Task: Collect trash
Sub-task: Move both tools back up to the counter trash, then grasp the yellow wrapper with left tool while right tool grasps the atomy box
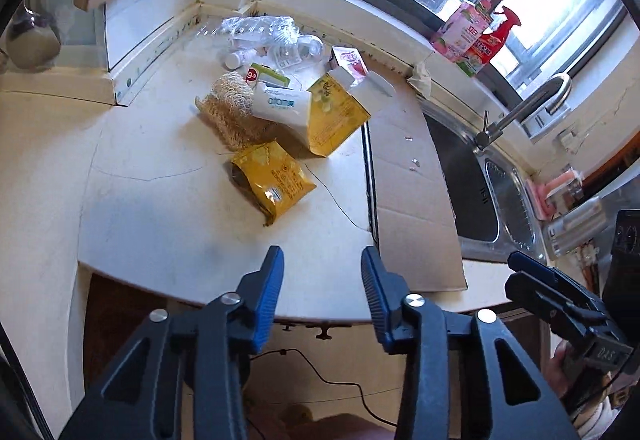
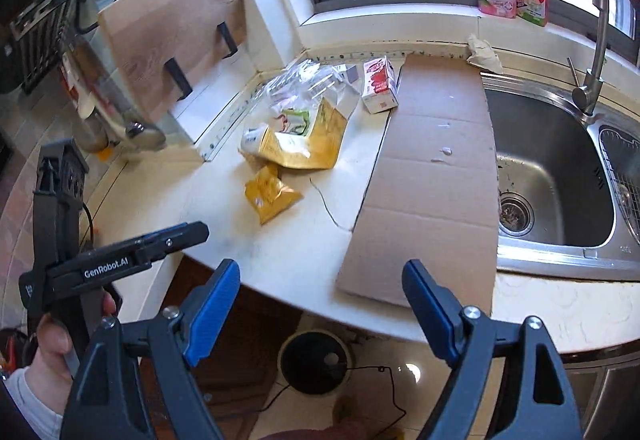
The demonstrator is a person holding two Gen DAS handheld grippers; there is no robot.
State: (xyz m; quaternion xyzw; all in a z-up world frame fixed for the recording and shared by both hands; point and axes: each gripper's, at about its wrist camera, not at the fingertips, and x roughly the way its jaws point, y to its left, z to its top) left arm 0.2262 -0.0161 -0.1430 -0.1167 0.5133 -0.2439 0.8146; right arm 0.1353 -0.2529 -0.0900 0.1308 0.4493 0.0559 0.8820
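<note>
Both tongs hang over the front edge of the counter (image 1: 132, 216), with nothing between their blue pads. We see the left gripper (image 1: 322, 272) with its jaws apart by a moderate gap, touching nothing; in the right wrist view it shows from the side at about nine o'clock (image 2: 198, 230), held in a hand (image 2: 60, 332), where its jaws look nearly together. The right gripper (image 2: 322, 286) stands wider, jaws well apart and empty, over the counter edge and the near end of a flat sheet of cardboard (image 2: 432, 176).

Going left to right across the counter in the left wrist view, we find the trash in a loose pile toward twelve o'clock from the left gripper. A straw-coloured loofah (image 1: 232, 108) lies at the left, its long axis running from eleven o'clock down to five. Just beside it a small yellow packet (image 1: 272, 176) lies flat, nearest the tongs, its long axis from ten o'clock to four, its torn dark mouth facing nine o'clock. Behind it a white tube (image 1: 280, 106) leans against a larger yellow bag (image 1: 336, 112), which stands tilted. Crumpled clear plastic (image 1: 264, 30) sits against the back wall. A red and white carton (image 1: 350, 60) stands at the right of the pile, near the cardboard. Farther right lies the steel sink (image 1: 476, 176).
</note>
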